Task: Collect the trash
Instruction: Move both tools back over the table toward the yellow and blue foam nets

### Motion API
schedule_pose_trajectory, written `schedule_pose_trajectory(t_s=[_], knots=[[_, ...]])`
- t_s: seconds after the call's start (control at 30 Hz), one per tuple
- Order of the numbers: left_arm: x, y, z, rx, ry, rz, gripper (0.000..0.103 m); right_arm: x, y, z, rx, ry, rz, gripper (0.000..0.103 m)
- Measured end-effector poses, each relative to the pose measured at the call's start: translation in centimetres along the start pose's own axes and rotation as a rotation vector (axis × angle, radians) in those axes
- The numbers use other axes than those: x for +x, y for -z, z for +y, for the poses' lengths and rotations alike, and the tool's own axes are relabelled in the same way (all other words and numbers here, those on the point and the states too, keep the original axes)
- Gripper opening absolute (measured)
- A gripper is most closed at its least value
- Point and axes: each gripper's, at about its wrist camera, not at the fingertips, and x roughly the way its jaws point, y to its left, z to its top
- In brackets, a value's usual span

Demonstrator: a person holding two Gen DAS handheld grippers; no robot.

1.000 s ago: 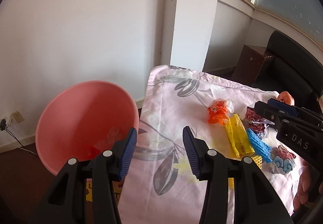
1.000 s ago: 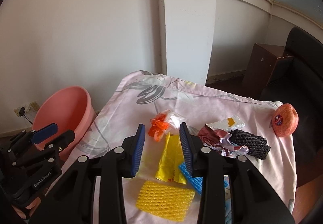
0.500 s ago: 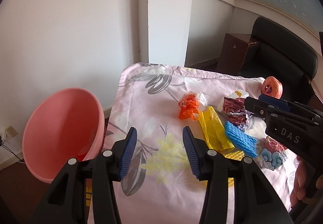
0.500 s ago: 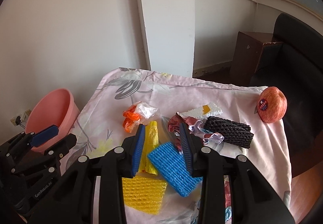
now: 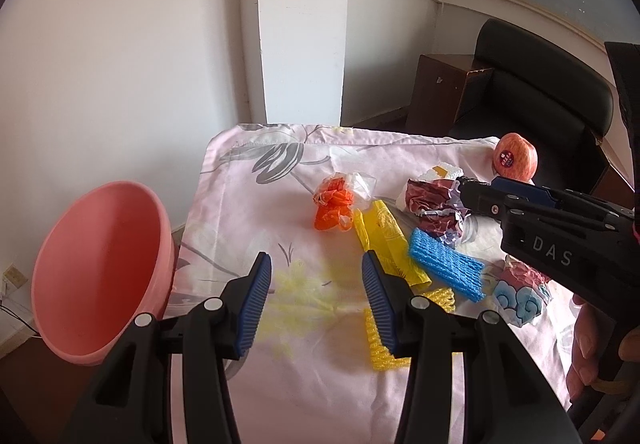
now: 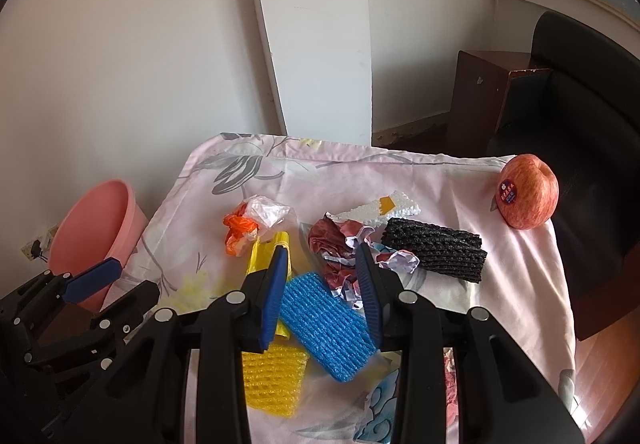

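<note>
Both grippers, left gripper (image 5: 316,290) and right gripper (image 6: 320,286), are hanging open, gripping nothing. Blue foam net (image 6: 326,324) is lying under the right one, a stickered apple (image 6: 528,197) sitting at the table's (image 6: 460,184) far right corner. "DAS" is showing on the right gripper's side.

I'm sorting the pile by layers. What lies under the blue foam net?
The blue foam net overlaps the yellow foam net and a clear wrapper at its near end; what else it covers on the cloth is hidden.
</note>
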Motion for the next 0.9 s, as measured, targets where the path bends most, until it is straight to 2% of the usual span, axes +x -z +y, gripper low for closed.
schedule_pose_trajectory(t_s=[0.83,0.9], knots=[[-1.4,1.7,-2.7,0.087,0.077,0.042,0.047,-1.4,2.1,-3.1,0.057,0.01,0.025,0.036],[-1.6,1.9,-2.6,0.09,0.094,0.051,0.049,-1.6,2.5,-3.9,0.068,0.014,0.034,0.036]])
